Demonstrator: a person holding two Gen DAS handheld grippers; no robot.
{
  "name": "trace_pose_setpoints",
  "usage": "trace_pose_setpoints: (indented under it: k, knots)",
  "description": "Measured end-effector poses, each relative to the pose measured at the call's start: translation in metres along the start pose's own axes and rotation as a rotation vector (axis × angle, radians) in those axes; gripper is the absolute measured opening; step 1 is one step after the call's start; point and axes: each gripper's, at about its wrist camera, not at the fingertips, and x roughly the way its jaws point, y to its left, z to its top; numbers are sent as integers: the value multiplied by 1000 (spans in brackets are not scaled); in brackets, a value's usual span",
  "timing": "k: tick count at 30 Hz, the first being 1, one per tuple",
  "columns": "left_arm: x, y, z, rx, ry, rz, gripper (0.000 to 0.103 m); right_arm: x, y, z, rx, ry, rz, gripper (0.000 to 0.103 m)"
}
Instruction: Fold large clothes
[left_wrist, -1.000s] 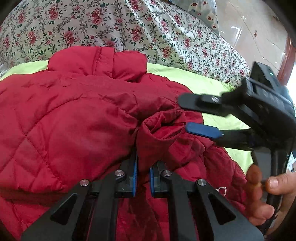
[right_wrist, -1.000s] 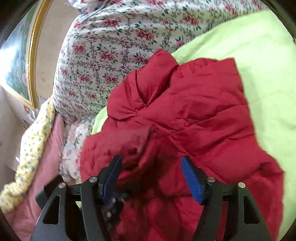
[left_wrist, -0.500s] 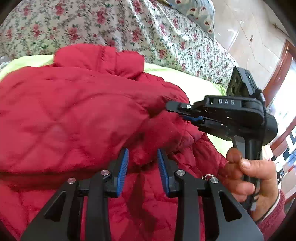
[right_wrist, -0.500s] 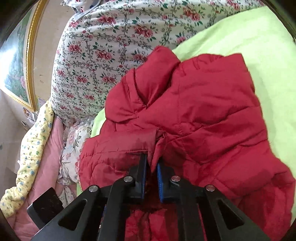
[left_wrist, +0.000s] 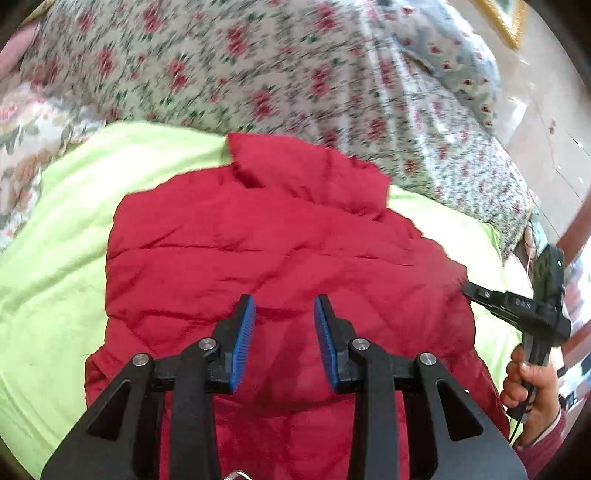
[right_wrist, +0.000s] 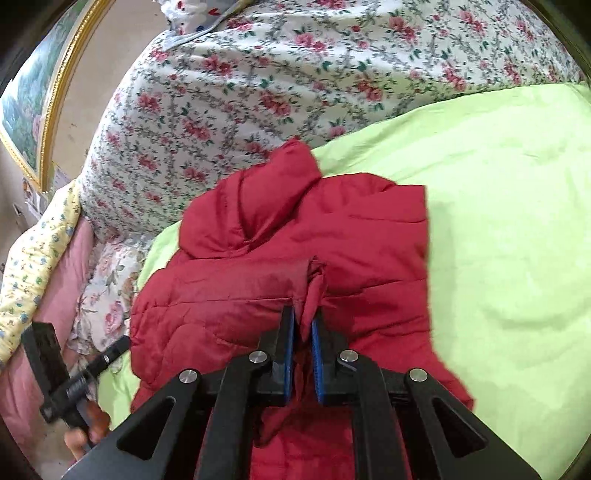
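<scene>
A green blanket (left_wrist: 62, 266) covers the bed, and a big red jacket (left_wrist: 280, 243) lies spread on top of it. Behind them sits a flowery quilt (left_wrist: 288, 74), and its collar end points that way. The left gripper (left_wrist: 283, 341) hangs over the near part of the jacket. Its blue pads (left_wrist: 243, 339) stand a little way apart with nothing pinched between them. On the right side, the right gripper (right_wrist: 303, 350) is squeezed tight on a bunched fold of the jacket (right_wrist: 295, 236), and the cloth sticks up between its blue pads (right_wrist: 317, 354). The person's right hand (left_wrist: 532, 387) holds that gripper's handle at the bed's edge.
</scene>
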Motion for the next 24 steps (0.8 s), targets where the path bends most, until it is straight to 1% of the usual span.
trace_pose_setpoints:
  k: [2,3,5,7,9,12,13,14,15,17,18,19,20,21,24]
  knots:
    - [15,7,-3,-11,34,3,30,6,-6,-2,6,12,-27,3]
    - [22,9,-5,-15,50,5,30,10,-9,-3,3,24,-56,0]
    - [32,11,-10,-20,72,11,30,13,-12,-7,11,30,-60,0]
    - [38,11,-15,-20,82,19,30,10,-12,-9,25,19,-64,5]
    - [39,10,-16,-18,89,24,30,0,-5,-9,14,-25,-94,5]
    - [41,7,-17,-9,95,29,30,-22,11,-7,-19,-119,-124,6]
    - [42,7,-18,-9,97,30,30,-28,20,-7,-37,-149,-128,6]
    - [42,8,-18,-11,97,32,30,-29,26,-7,-47,-155,-119,6]
    - [43,8,-19,-14,97,33,30,-27,33,-8,-59,-148,-101,7]
    - [44,8,-20,-17,99,38,30,-10,51,-12,-107,-78,-48,9]
    - [45,8,-20,-13,100,42,30,-1,57,-15,-126,-51,-34,13]
    - [45,7,-20,-4,101,48,30,12,64,-21,-155,-19,-34,18]
    - [45,6,-20,2,102,50,30,21,67,-24,-174,1,-43,23]
    - [44,6,-20,12,103,53,30,31,67,-27,-186,16,-64,30]
    - [41,4,-19,29,107,60,31,51,57,-31,-186,47,-157,30]
